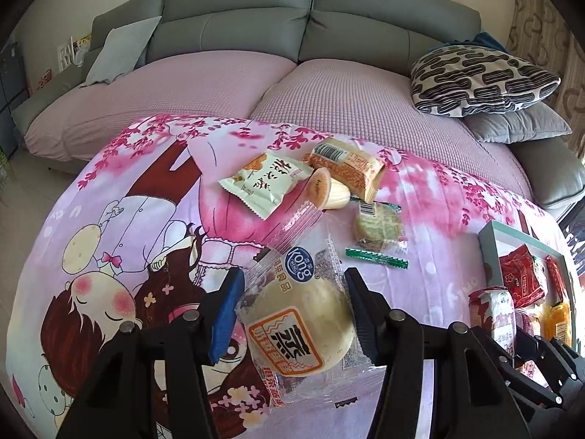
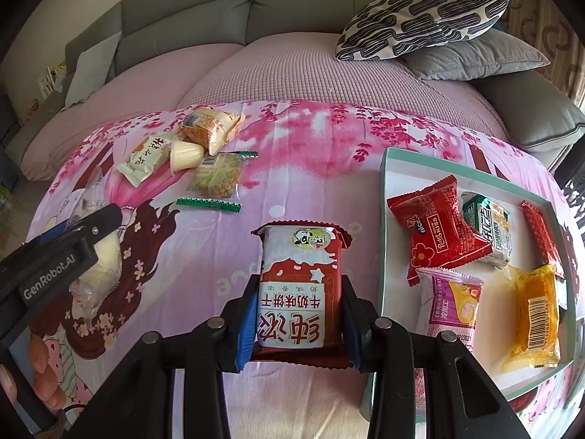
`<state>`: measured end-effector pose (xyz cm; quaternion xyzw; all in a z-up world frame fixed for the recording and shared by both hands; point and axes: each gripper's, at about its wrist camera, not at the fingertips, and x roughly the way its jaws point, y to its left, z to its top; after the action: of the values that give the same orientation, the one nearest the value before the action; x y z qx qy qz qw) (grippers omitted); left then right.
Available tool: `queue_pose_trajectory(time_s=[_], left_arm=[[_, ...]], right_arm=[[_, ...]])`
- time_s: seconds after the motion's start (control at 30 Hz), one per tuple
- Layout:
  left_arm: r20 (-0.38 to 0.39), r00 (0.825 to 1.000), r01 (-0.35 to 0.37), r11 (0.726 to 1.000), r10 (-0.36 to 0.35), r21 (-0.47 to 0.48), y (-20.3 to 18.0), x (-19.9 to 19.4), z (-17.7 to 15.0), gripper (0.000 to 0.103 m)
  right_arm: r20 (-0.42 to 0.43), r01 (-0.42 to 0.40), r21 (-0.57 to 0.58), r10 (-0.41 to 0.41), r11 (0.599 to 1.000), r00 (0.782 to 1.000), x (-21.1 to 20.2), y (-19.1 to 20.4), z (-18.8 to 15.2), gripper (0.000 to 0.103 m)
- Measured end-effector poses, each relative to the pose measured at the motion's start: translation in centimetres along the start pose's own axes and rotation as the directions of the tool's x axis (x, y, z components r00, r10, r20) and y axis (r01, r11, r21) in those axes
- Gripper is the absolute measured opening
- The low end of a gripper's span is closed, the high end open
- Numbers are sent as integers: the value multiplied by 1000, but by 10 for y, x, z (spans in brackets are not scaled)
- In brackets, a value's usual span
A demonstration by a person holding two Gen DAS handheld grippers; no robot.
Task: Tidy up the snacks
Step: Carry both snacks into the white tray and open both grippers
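My left gripper [image 1: 292,311] is shut on a clear-wrapped pale bun [image 1: 303,329] and holds it above the pink cartoon cloth [image 1: 438,219]. It shows at the left of the right wrist view [image 2: 91,234]. My right gripper [image 2: 298,314] is shut on a red and white milk biscuit pack [image 2: 298,289], just left of the teal-rimmed white tray [image 2: 382,197]. The tray holds several snack packs, among them a red one [image 2: 435,226] and a yellow one [image 2: 537,311]. Loose snacks lie at the far side of the cloth: a white pack [image 1: 263,183], an orange pack [image 1: 351,168], a jelly cup [image 1: 329,190], a clear biscuit pack [image 1: 378,223].
A grey sofa with a pink cover [image 1: 329,95] lies behind the cloth. A patterned pillow [image 1: 482,77] and a grey pillow [image 1: 519,124] sit at the right. A green wrapper strip [image 1: 376,258] lies near the loose snacks. The tray also shows at the right of the left wrist view [image 1: 488,241].
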<state>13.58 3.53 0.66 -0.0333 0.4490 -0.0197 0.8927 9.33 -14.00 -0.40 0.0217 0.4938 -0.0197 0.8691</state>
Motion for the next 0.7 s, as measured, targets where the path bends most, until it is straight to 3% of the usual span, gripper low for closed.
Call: queue_pose_trajectory(time_s=[0.3,0.7], left_arm=[[20,1000,23,999,-24,50,-23,-9,4,58],[38,999,-5,993,1,115,-51,-18,6,58]], right_arm=[[38,-10,27,9,1000,999,-11,-14,2,42],[88,-19,117,9,993,996,-30,-59,8,42]])
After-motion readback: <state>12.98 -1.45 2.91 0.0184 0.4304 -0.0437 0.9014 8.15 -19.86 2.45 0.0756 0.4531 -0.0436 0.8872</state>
